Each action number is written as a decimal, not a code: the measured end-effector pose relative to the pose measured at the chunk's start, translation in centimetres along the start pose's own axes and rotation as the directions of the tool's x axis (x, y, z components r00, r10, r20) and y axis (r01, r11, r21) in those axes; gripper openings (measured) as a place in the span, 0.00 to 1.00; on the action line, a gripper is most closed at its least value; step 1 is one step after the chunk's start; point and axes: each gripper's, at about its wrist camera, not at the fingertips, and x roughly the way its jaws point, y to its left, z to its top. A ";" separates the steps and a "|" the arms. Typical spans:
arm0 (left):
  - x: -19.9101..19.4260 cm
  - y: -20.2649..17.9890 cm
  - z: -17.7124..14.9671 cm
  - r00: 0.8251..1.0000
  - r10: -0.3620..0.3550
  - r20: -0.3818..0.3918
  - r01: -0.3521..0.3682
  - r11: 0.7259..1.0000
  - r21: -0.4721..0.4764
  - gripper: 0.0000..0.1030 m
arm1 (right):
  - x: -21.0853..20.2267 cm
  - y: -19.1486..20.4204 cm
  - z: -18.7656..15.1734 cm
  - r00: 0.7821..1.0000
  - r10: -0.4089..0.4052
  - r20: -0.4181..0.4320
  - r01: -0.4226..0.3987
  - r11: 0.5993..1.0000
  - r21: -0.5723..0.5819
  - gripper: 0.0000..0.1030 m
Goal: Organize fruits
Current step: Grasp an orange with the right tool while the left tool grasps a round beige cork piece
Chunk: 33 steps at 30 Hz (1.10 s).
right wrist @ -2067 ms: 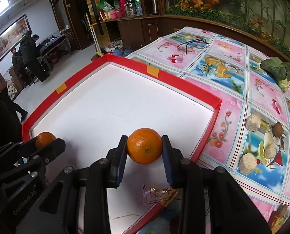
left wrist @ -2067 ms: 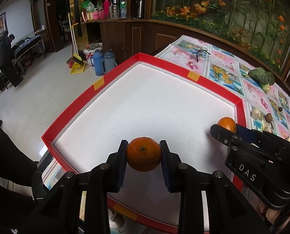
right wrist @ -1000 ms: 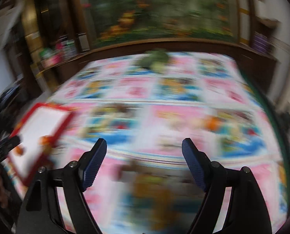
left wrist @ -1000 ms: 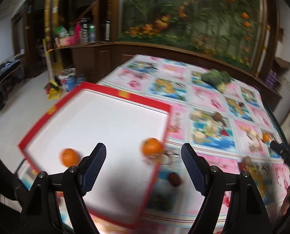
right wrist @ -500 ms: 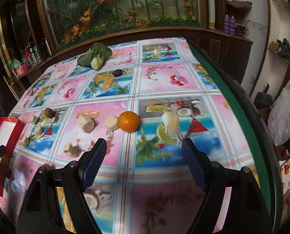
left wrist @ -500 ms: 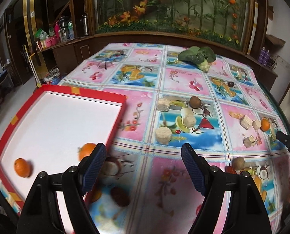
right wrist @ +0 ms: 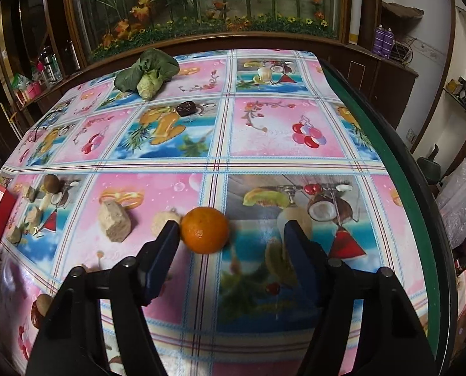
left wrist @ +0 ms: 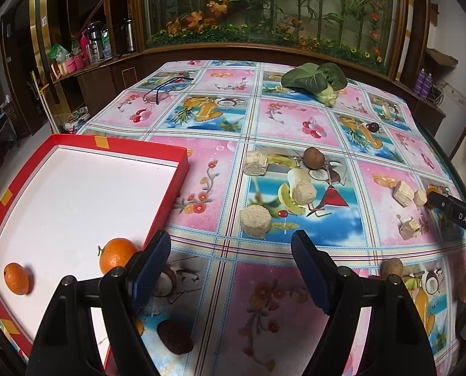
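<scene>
My left gripper (left wrist: 230,250) stands open over the patterned tablecloth with nothing between its fingers. Just to its left is the red-rimmed white tray (left wrist: 170,200), which holds two oranges: one (left wrist: 117,255) by the near right wall, another (left wrist: 16,278) at the near left. In the right wrist view a third orange (right wrist: 205,230) lies on the cloth between the fingers of my right gripper (right wrist: 231,238). It sits close to the left pad, with a gap to the right pad. These jaws are closing and do not press on it. The right gripper (left wrist: 452,211) also shows at the far right of the left wrist view.
Beige chunks (left wrist: 255,221), (right wrist: 114,221), small brown round fruits (left wrist: 314,157) and a dark red piece (left wrist: 175,336) are scattered on the cloth. A leafy green vegetable (right wrist: 145,73) lies at the back. Glasses (left wrist: 164,89) rest far left. The table's green edge (right wrist: 402,169) runs along the right.
Both grippers let go of their oranges in the tray and swung right over the tablecloth. The right gripper came down around a third orange, and its jaws narrowed.
</scene>
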 end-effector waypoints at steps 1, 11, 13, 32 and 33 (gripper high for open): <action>0.1 0.0 0.0 1.000 0.002 -0.002 -0.002 1.000 0.000 0.77 | 0.2 0.0 0.1 1.000 0.004 -0.001 -0.004 1.000 -0.001 0.66; 1.1 -0.1 0.3 1.000 0.005 -0.004 -0.005 1.000 0.011 0.76 | 0.9 0.2 0.2 0.998 0.056 -0.023 -0.056 0.998 0.013 0.32; 1.5 -0.4 0.5 1.000 0.006 -0.008 -0.006 1.000 0.014 0.76 | 0.9 0.0 0.2 0.998 0.064 -0.021 -0.064 0.998 0.020 0.31; 3.7 -1.9 0.9 0.998 0.001 -0.061 0.001 0.999 0.038 0.25 | 0.5 0.4 0.1 0.998 0.055 -0.017 -0.055 0.999 -0.001 0.30; 3.5 -1.9 0.8 0.998 -0.006 -0.065 0.008 0.999 0.042 0.25 | 0.3 0.4 0.0 0.999 0.048 -0.019 -0.048 0.999 -0.004 0.30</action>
